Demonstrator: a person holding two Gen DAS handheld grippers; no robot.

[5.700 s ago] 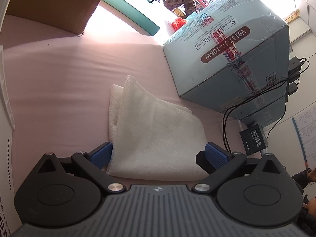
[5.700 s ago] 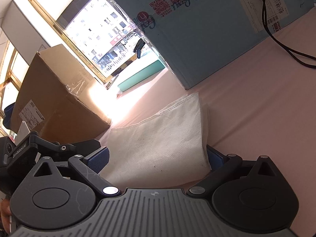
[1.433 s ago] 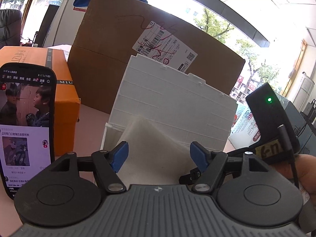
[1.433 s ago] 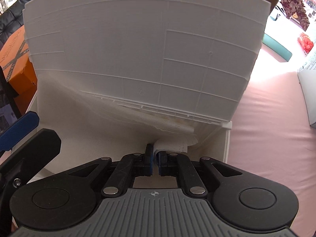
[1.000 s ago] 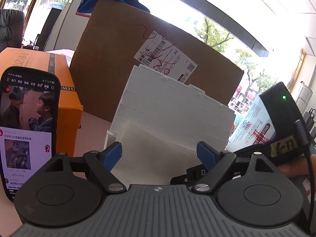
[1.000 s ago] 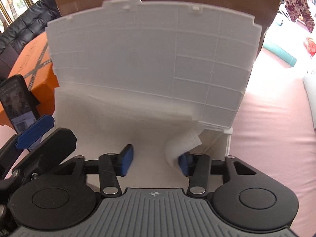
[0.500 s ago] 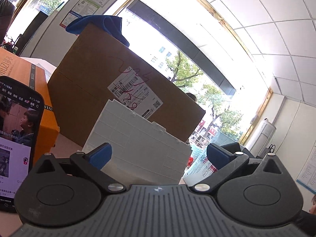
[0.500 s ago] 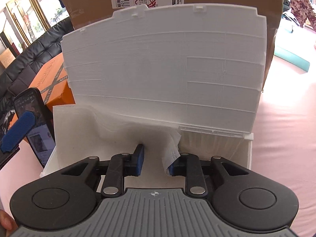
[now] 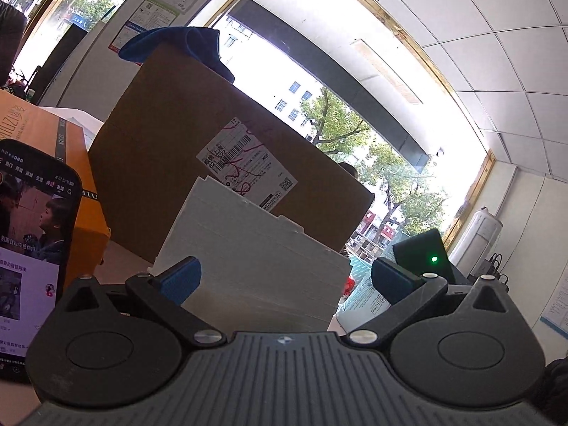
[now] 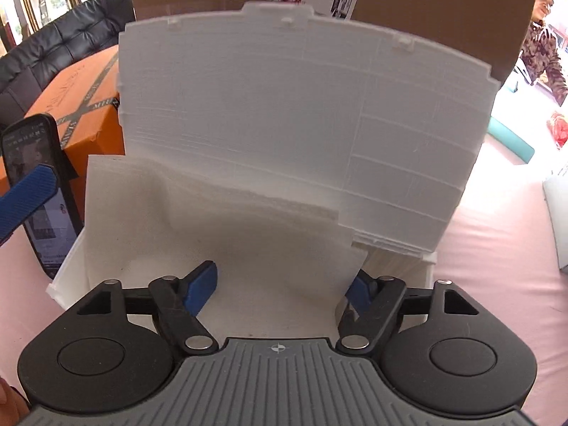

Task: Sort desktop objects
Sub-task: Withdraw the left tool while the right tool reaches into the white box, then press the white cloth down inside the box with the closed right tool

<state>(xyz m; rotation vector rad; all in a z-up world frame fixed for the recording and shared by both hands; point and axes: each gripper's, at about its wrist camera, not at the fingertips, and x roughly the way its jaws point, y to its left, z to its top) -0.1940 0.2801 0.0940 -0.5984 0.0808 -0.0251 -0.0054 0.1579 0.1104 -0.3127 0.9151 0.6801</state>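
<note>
Right gripper [image 10: 284,284] spread wide, fingers empty, just over the white cloth [image 10: 227,234]. Cloth lies flat inside the white storage box [image 10: 431,259], long axis running left-right across the box, far edge against the raised lid [image 10: 301,113]. Left gripper [image 9: 284,277] also spread, holding nothing, tilted up toward the lid and the brown carton [image 9: 198,149] behind it. Phone [image 9: 32,234] stands upright at the left.
</note>
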